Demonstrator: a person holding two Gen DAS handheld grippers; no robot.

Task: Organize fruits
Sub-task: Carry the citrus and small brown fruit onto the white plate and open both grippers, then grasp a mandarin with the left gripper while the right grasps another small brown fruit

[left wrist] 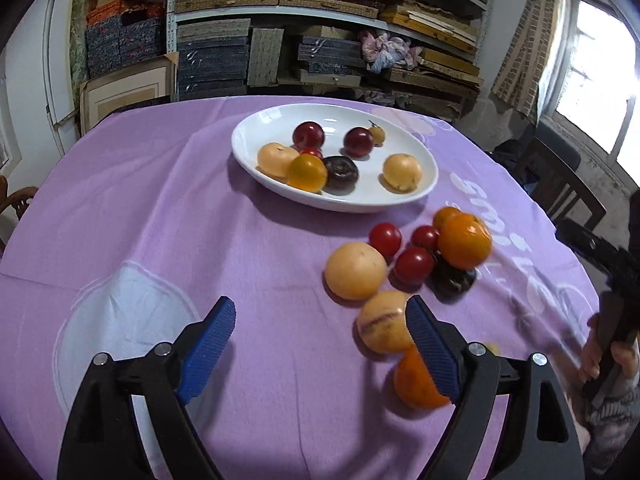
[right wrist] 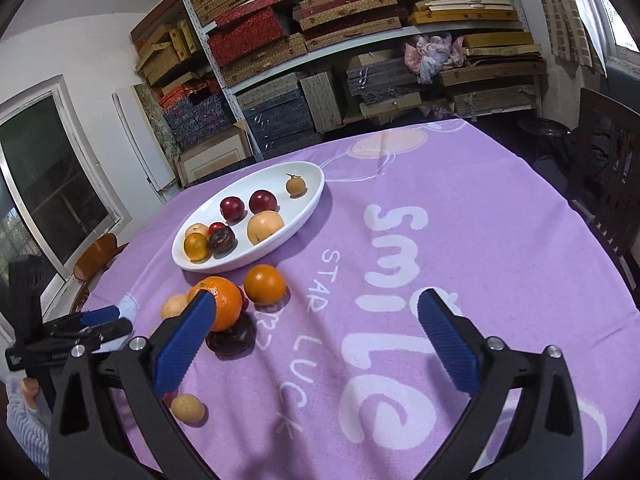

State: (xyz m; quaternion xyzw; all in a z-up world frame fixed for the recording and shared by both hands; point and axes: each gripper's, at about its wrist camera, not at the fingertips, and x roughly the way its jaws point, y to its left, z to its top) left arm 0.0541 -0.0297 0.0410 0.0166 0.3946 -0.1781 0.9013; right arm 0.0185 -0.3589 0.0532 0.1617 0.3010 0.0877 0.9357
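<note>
A white oval plate (left wrist: 256, 128) on the purple cloth holds several fruits: dark red plums, pale yellow ones, an orange one and a dark purple one. Nearer, a loose cluster lies on the cloth: a pale yellow fruit (left wrist: 355, 270), cherry tomatoes (left wrist: 385, 238), an orange (left wrist: 464, 240), a dark fruit (left wrist: 454, 280), a striped pale fruit (left wrist: 382, 326) and another orange (left wrist: 416, 384). My left gripper (left wrist: 320, 304) stands open left of that cluster, with only cloth between its fingers. My right gripper (right wrist: 316, 297) is wide open and holds nothing; an orange (right wrist: 226, 304) sits just past its left finger.
A small tan fruit (right wrist: 188, 409) lies alone near the table's front. A hand (left wrist: 600, 360) holds the other gripper at the right edge. Shelves of stacked boxes (left wrist: 320, 20) fill the wall behind; a dark chair (right wrist: 608, 168) stands to the right.
</note>
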